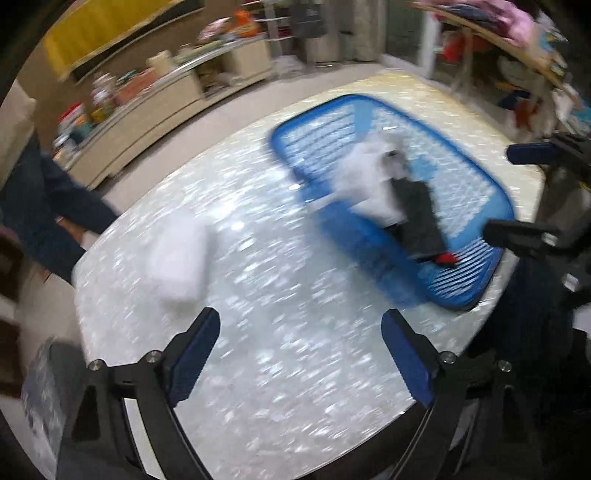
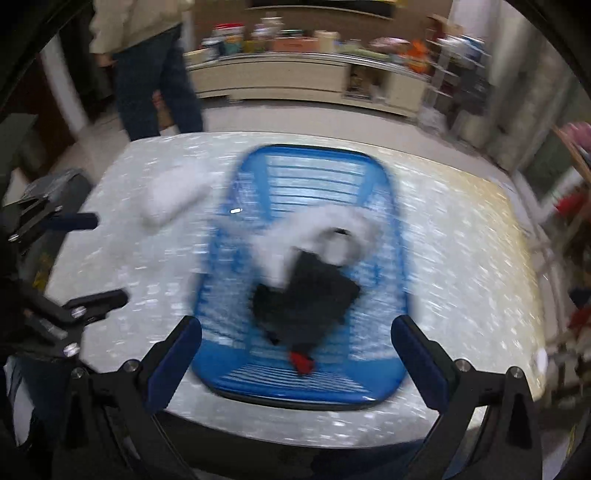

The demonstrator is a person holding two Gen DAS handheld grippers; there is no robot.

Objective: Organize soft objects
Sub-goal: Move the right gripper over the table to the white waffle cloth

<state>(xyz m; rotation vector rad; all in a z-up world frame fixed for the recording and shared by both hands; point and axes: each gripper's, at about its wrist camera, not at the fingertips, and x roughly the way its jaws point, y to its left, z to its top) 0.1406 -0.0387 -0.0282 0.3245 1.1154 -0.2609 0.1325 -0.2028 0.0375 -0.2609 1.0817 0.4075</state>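
A blue slatted basket (image 1: 476,177) (image 2: 314,173) sits on the pearly table. In it lie a white fluffy item (image 1: 364,173) (image 2: 332,229) and a black cloth (image 1: 417,214) (image 2: 306,295) with a red tip (image 1: 447,258) (image 2: 301,362). A white soft item (image 1: 177,258) (image 2: 173,195) lies on the table left of the basket. My left gripper (image 1: 301,349) is open and empty above the table's near part. My right gripper (image 2: 295,349) is open and empty over the basket's near end. Both views are blurred.
The table (image 1: 258,369) (image 2: 461,240) ends close in front of both grippers. A person in jeans (image 2: 151,74) stands beyond its far left side. Low cabinets with clutter (image 2: 295,74) line the back wall. A shelf with clothes (image 1: 498,33) stands at the right.
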